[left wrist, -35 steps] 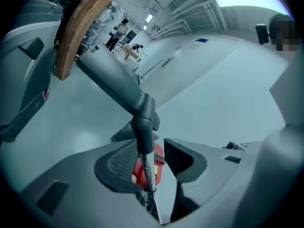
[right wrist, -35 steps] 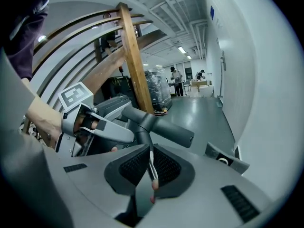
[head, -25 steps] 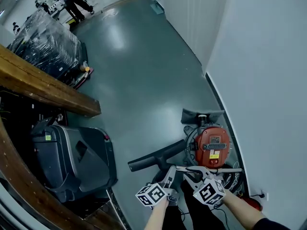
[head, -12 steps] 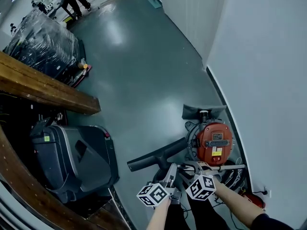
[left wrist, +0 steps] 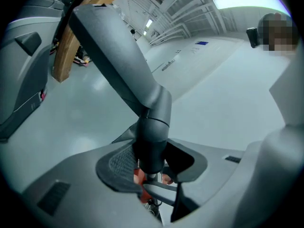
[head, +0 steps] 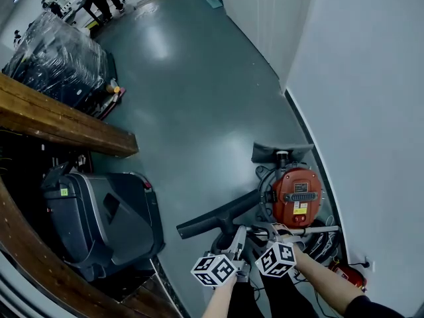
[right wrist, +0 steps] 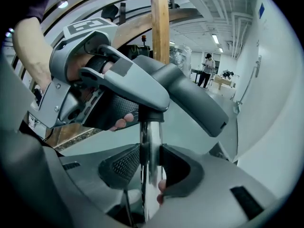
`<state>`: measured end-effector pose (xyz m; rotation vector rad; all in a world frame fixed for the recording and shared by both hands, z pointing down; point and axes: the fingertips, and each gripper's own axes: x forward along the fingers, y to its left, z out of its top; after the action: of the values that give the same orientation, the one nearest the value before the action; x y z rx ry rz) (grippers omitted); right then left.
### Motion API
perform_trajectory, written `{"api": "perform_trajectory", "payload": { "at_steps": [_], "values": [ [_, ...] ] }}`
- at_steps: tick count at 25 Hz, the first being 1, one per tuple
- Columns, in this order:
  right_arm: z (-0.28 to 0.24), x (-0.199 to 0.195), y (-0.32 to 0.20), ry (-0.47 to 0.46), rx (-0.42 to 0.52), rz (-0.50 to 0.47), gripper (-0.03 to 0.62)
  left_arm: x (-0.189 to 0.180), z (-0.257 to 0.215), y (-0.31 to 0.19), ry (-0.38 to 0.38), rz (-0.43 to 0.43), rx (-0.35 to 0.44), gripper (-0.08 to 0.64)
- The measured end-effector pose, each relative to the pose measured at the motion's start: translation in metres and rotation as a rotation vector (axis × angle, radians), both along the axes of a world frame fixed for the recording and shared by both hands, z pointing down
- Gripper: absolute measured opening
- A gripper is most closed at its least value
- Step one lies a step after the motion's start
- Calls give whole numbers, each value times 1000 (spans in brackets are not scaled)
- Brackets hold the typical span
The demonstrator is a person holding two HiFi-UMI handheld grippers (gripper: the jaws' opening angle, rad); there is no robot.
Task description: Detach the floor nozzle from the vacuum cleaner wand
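Our forearms [head: 324, 283] reach in close together, angled downward. The left hand-held gripper [left wrist: 152, 167], its jaws just closing, pinches the neck of the floor nozzle [head: 215, 218], which juts left beside the red vacuum cleaner [head: 294, 197]. The right hand-held gripper [right wrist: 151, 167], opened a moment ago, now clamps the chrome wand [right wrist: 150, 141]. It has dropped nearer the left one since the earlier frame.

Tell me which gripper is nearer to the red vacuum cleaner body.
Right. The right gripper sits just below the red body, jaws just closing onto the wand; the left gripper is further left, jaws just closing onto the floor nozzle neck.
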<state>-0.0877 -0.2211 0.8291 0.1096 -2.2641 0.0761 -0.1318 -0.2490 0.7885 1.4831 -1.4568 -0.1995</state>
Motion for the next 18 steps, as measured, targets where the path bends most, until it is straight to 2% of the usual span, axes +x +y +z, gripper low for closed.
{"api": "perform_trajectory", "payload": {
  "at_steps": [3,5,6,8,10,13,18],
  "values": [
    [0,0,2,-5,-3,4,153,1,0,2,-15,13,-3,179],
    [-1,1,3,-14,-12,9,152,0,0,3,28,3,-6,179],
    [-2,2,2,-20,-21,16,147,-4,0,3,75,-29,-1,179],
    [-3,6,2,-29,-27,26,144,-33,-7,0,164,-153,31,179],
    [-3,9,-1,-32,-20,31,144,-71,-21,-8,173,-228,67,178],
    [0,7,-2,-21,-18,32,144,-96,-44,-21,92,-151,88,178],
    [2,6,2,3,-20,28,146,-91,-61,-27,43,-87,117,178]
  ]
}}
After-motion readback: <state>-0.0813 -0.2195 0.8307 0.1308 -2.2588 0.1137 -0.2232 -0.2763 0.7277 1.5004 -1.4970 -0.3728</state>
